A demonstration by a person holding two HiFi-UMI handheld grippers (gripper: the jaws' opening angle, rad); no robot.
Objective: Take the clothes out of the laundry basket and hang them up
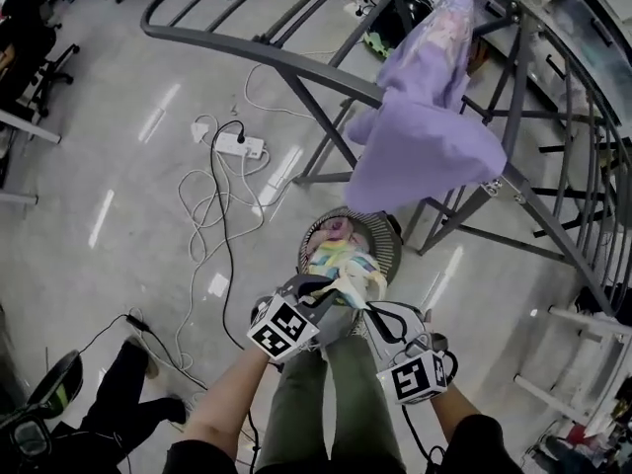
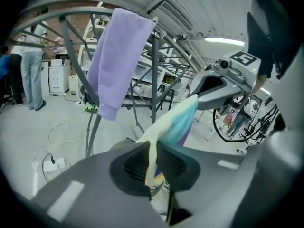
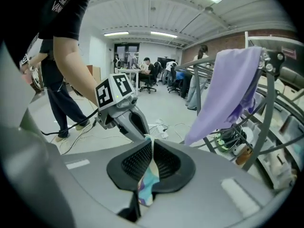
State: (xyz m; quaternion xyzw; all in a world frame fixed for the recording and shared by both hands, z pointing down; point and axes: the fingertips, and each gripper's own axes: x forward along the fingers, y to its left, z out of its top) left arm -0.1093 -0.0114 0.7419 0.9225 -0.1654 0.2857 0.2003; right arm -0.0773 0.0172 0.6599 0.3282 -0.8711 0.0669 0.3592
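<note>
A pastel cream, teal and yellow garment (image 1: 346, 270) hangs stretched between both grippers just above the round mesh laundry basket (image 1: 308, 237), which holds more clothes. My left gripper (image 1: 321, 292) is shut on one cream edge of the garment (image 2: 175, 122), seen close up in the left gripper view (image 2: 153, 163). My right gripper (image 1: 378, 312) is shut on another part; a teal and purple fold (image 3: 147, 184) hangs below its jaws (image 3: 151, 163). A lilac garment (image 1: 425, 117) is draped over the grey metal drying rack (image 1: 296, 62) beyond the basket.
A white power strip (image 1: 240, 145) and looping cables lie on the floor left of the rack. Someone's dark trouser leg and shoe (image 1: 133, 363) show at the lower left. Office chairs (image 1: 39, 62) stand at the far left. People stand and sit in the background (image 2: 28, 75).
</note>
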